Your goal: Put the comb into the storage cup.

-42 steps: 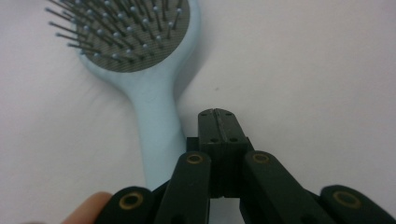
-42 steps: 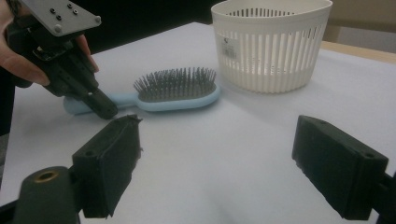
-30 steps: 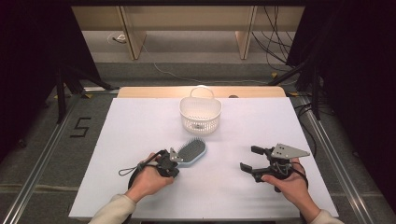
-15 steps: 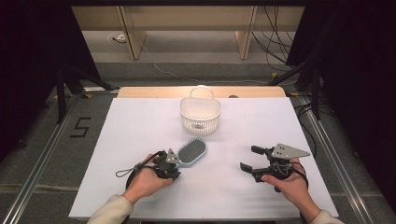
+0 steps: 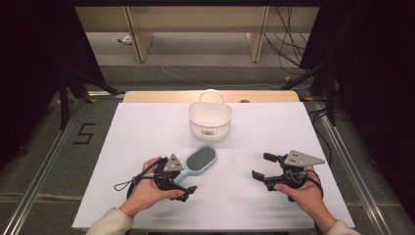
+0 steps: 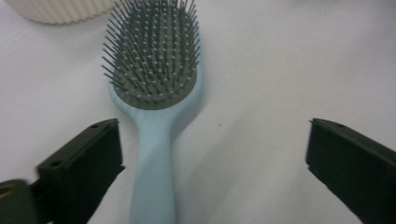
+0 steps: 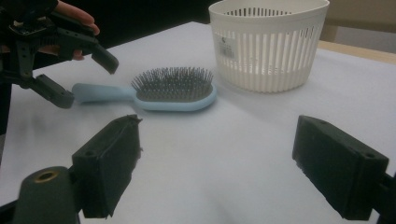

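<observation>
Now the hairbrush (image 5: 195,163) lies flat on the desk (image 5: 147,127), bristles up, its head aimed toward the basket (image 5: 210,120). The left gripper (image 5: 182,181) has just been opening; its jaws stand spread about the handle without touching it. The right gripper (image 5: 262,166) is spread too, well apart.

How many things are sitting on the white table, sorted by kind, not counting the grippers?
Light blue plastic hairbrush with grey bristles: 1
White slotted plastic basket with a handle: 1
Total: 2
</observation>
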